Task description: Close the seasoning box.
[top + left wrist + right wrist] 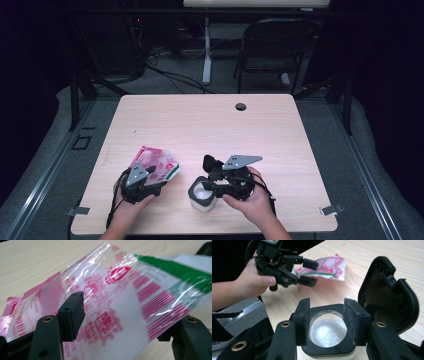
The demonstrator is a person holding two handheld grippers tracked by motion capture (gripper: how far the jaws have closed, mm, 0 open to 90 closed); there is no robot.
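On the near half of the table (210,125), toward my left, item one: a plastic bag (154,165) printed in pink and red with a green strip along one edge, partly filled with something white. My left gripper (145,181) has it between the jaws, which sit narrow on the bag's near end; in the left gripper view the bag (120,305) lies across both black jaws and tilts up away from the tabletop, and in the right gripper view I see it (329,267) lifted clear of the wood at its far end, with my left hand (254,280) wrapped around the handle behind it. Item two: a small square jar (204,195) with a black collar and a pale body, standing upright near the front edge, just right of the bag and apart from it. My right gripper (212,186) is closed on this jar, one jaw pressed to each side of the collar, as the right gripper view shows. The jar (328,331) is open on top and holds white grains. Its black hinged lid (387,295) stands raised at the jar's far right side in that view. My right hand (252,200) rests on the table behind the jar.
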